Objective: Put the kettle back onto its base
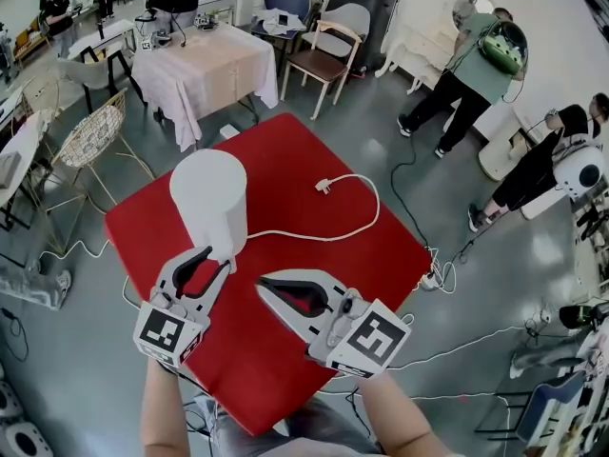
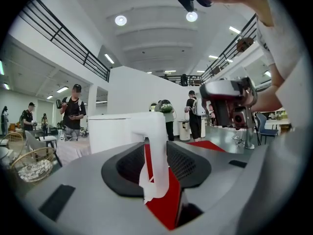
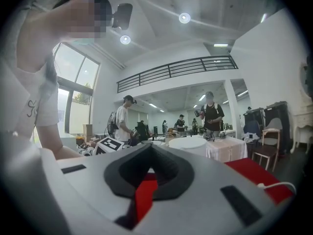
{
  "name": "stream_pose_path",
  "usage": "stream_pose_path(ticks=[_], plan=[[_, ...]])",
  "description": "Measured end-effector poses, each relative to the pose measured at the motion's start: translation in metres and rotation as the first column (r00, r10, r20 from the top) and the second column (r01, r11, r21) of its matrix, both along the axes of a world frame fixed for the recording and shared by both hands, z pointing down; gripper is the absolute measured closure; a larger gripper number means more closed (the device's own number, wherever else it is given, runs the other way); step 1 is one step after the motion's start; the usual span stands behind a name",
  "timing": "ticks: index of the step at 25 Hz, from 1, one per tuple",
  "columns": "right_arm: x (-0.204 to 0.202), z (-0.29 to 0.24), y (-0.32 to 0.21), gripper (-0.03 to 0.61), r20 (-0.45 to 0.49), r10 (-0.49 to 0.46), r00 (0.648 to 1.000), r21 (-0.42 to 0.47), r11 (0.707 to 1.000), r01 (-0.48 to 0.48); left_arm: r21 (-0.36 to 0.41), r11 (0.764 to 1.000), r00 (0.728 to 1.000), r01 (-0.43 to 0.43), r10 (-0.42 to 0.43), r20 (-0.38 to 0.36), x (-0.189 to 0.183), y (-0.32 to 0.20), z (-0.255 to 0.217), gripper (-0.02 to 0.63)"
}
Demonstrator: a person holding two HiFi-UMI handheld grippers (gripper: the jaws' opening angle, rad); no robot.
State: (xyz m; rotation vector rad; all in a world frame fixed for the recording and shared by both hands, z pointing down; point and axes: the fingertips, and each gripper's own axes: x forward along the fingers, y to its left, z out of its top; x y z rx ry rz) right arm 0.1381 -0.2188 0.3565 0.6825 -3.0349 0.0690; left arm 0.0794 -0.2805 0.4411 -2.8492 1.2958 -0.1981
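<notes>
- White cylindrical kettle (image 1: 209, 200): stands upright on the square red table (image 1: 314, 150), towards the table's left side. Its base cannot be told apart from the body.
- White L-shaped kettle handle (image 2: 157, 151): on the side of the kettle facing the person. It rises through the hollow between the left fingers.
- Left gripper (image 1: 217, 258): grey, two-jawed, with a marker cube at the rear. Its fingers (image 1: 190, 265) are set narrowly apart and straddle the handle. A thin strip of red shows between the handle and one finger. The other finger lies against the handle or just beside it.
- Right gripper (image 1: 262, 285): same make, over the red table just right of the left gripper and near the kettle. Its fingers are closed tip to tip, with only red table seen through the hollow.
- White power cord (image 1: 366, 222): runs from the kettle's foot in a loop across the table. It ends in a white plug (image 1: 324, 187) lying loose on the red surface.
</notes>
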Motion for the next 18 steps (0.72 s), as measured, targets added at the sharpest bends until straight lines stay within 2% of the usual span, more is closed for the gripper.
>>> stream_pose_path(ticks=[3,8,13,18], plan=[[-0.003,-0.005,0.006,0.571,0.011,-0.008,1.000,0.002,1.000,0.008,-0.004,1.000,1.000,0.020,-0.020,-0.021,-0.007,0.012,-0.013,0.474],[-0.016,-0.010,0.014,0.571,0.019,-0.037,0.999,0.013,0.999,0.037,0.034,0.998,0.999,0.046,-0.046,-0.002,-0.008,0.033,-0.040,0.561],[-0.032,-0.021,0.023,0.571,0.033,-0.080,0.996,0.029,0.996,0.079,0.072,0.996,0.999,0.048,-0.047,-0.014,-0.004,0.060,-0.077,0.588],[-0.042,-0.032,0.034,0.571,0.030,-0.110,0.994,0.046,0.993,0.108,0.092,0.992,0.995,0.088,-0.083,-0.063,-0.008,0.093,-0.116,0.603]])
